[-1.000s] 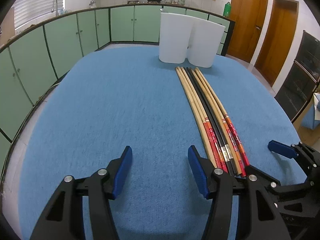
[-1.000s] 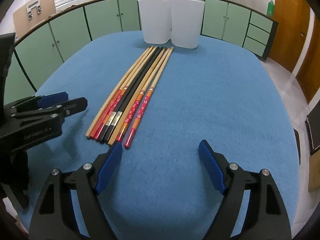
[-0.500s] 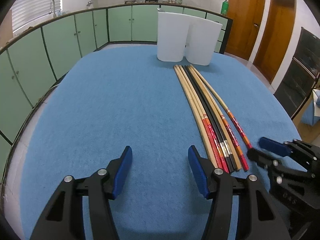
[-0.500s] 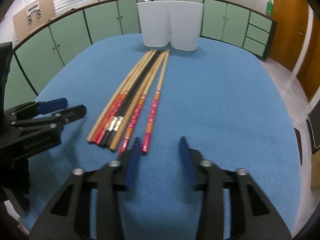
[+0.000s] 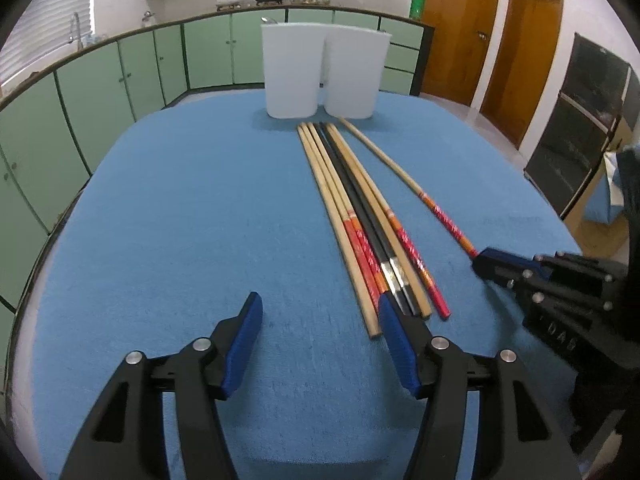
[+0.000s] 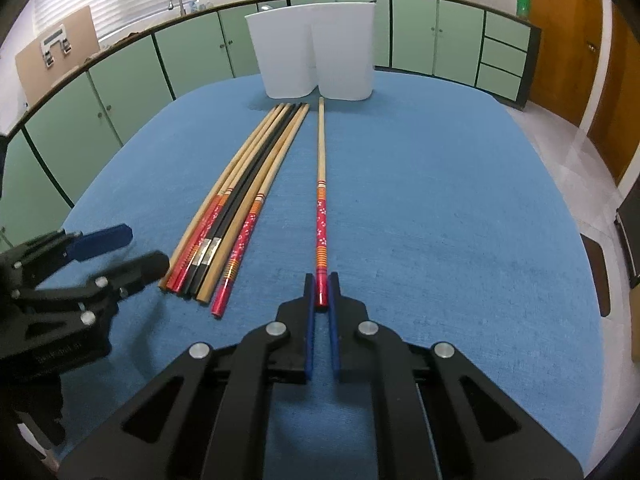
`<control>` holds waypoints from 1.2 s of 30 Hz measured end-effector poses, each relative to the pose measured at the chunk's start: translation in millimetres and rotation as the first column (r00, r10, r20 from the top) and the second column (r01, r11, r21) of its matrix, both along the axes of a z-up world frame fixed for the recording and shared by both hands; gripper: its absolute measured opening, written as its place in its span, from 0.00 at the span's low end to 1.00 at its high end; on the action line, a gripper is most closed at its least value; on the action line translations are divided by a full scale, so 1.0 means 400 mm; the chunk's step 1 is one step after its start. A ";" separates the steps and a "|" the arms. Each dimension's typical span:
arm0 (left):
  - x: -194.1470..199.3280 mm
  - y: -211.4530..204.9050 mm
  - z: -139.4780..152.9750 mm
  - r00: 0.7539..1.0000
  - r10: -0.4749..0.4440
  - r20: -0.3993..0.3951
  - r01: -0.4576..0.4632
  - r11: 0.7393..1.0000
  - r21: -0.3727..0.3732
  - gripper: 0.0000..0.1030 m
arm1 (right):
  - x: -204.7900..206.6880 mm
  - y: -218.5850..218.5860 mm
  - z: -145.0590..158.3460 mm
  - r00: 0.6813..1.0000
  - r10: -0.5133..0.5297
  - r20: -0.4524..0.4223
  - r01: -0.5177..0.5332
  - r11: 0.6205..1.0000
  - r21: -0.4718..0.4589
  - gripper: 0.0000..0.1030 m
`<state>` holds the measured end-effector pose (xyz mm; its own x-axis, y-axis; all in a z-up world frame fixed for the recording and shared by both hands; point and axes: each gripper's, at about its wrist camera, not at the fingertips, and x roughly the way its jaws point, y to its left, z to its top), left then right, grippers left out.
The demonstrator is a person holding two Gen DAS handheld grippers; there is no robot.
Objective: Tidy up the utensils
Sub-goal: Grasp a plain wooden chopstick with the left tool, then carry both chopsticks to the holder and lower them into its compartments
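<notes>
We see one blue cloth-covered surface (image 6: 440,200) carrying two tall white plastic containers (image 6: 316,56) side by side at its far end. Before them lie seven chopsticks – six in a tight bundle (image 6: 240,200), one red-handled wooden chopstick (image 6: 321,184) apart to the right. Our right claw (image 6: 321,292) is closed on that chopstick's handle end. Our left claw (image 5: 320,332) gapes wide – holding nothing.

On the tabletop (image 6: 440,200), two containers (image 6: 316,56) stand side by side, touching, at the far end. Before them lies a bundle of chopsticks (image 6: 240,200); to its right, apart, lies a single chopstick (image 6: 321,184), its near end between the right gripper's (image 6: 321,292) jaws.
</notes>
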<state>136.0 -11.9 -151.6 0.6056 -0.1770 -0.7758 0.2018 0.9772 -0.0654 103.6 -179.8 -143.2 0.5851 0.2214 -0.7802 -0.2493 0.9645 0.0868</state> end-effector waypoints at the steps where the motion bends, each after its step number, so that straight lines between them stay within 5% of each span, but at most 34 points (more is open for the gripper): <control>1: -0.002 0.000 -0.003 1.000 0.000 -0.001 0.000 1.000 0.000 0.58 | 0.000 0.000 -0.001 1.000 0.000 0.000 0.000 1.000 0.001 0.05; 24: 0.005 0.032 -0.001 0.999 0.051 0.004 -0.052 0.997 0.049 0.59 | -0.004 0.000 -0.005 1.000 0.003 0.002 -0.003 1.000 0.000 0.08; 31: 0.001 0.016 0.001 1.000 0.018 0.012 -0.018 0.999 0.037 0.16 | -0.003 0.002 -0.006 1.000 0.005 0.005 -0.005 1.000 -0.006 0.07; 36: 0.000 0.000 0.000 1.000 -0.001 0.011 0.001 0.999 0.037 0.07 | -0.002 -0.002 -0.006 1.000 0.006 0.006 -0.006 1.000 0.008 0.05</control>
